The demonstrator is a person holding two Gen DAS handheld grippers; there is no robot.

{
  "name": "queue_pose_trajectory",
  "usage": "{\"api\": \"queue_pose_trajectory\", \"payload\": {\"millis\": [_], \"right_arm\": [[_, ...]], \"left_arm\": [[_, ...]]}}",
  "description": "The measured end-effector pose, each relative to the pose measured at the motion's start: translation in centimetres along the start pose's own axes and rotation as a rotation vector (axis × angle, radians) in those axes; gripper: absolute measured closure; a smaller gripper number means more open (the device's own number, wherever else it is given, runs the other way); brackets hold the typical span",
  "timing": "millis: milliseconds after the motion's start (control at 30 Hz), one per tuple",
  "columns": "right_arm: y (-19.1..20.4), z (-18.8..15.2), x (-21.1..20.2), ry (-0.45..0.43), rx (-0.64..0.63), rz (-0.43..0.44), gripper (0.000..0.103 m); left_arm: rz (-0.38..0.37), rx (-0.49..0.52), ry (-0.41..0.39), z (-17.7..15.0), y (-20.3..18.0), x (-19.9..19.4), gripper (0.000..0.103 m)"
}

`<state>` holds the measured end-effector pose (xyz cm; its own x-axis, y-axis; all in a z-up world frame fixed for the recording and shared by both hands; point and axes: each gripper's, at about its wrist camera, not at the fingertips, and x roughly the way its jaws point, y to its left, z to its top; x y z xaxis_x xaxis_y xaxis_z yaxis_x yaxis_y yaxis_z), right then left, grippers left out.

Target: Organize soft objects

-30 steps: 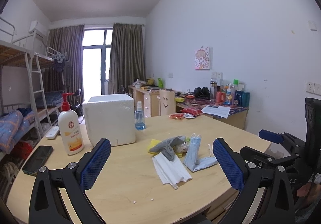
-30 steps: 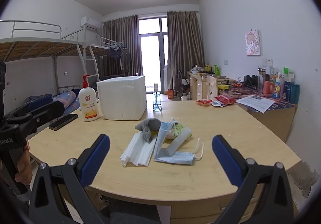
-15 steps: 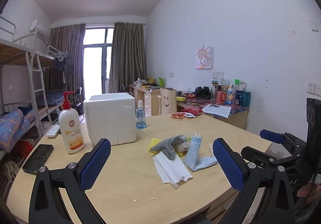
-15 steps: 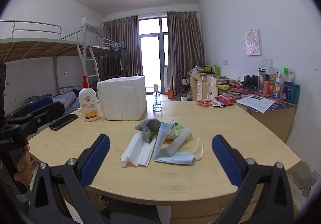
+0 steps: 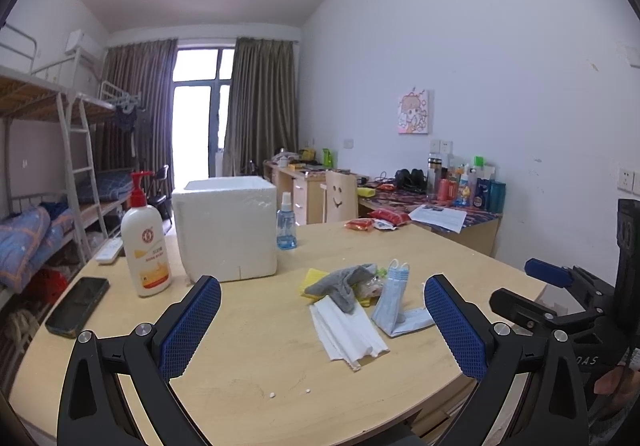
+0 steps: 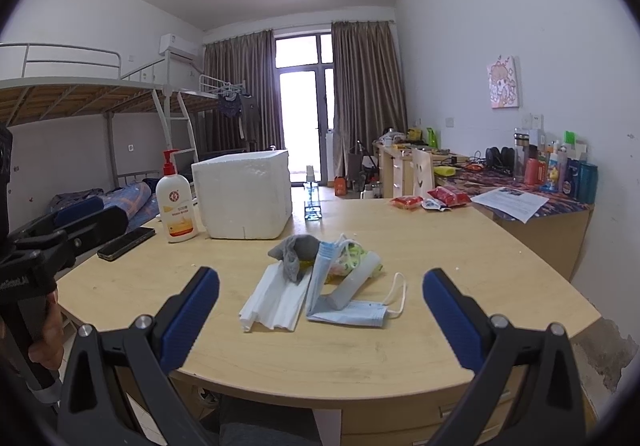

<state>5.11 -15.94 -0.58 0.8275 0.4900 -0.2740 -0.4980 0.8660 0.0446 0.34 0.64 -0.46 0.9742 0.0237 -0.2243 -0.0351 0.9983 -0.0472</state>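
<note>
Soft things heaped on the wooden table (image 5: 248, 358), both grippers hanging short of them with fingers spread wide and nothing held.

From the left wrist, the left gripper (image 5: 322, 326) sits over the near edge; the pile lies ahead between its blue pads (image 5: 188, 326), nearer the right one: a white folded cloth (image 5: 346, 334) closest, a grey sock (image 5: 340, 284) draped over its far end, a blue face mask (image 5: 394, 304) propped up just beside it. A white foam box (image 5: 228, 226) and a lotion bottle (image 5: 145, 242) stand farther back to the left. From the right wrist, the right gripper (image 6: 320, 316) frames the same pile dead ahead: cloth (image 6: 276, 300) to the left, sock (image 6: 296, 250) behind, mask (image 6: 348, 312) to the right, all touching.
</note>
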Motion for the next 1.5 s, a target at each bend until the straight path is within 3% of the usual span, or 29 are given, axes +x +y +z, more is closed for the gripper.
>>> {"api": "queue_pose_trajectory", "payload": {"millis": [167,500,1100,1300,1500], "right_arm": [[0.0,0.0,0.2,0.003,-0.009,-0.009,0.0],[-0.6,-0.3,1.6,0.038,0.008,-0.018,0.0],[-4.0,-2.6,7.1,0.187,0.058,-0.034,0.0],[-5.1,-2.7,7.9,0.206,0.082,-0.019,0.0],[-5.6,-2.9,8.4,0.208,0.072,-0.021,0.0]], "left_arm": [[0.009,-0.028,0.007,-0.1,0.4,0.4,0.001],[0.005,0.027,0.086,-1.1,-0.4,2.8,0.001],[-0.014,0.059,0.331,-3.5,-2.1,11.4,0.001],[-0.013,0.048,0.417,-4.3,-2.4,14.0,0.01],[-0.018,0.056,0.505,-5.1,-3.2,16.4,0.028]]}}
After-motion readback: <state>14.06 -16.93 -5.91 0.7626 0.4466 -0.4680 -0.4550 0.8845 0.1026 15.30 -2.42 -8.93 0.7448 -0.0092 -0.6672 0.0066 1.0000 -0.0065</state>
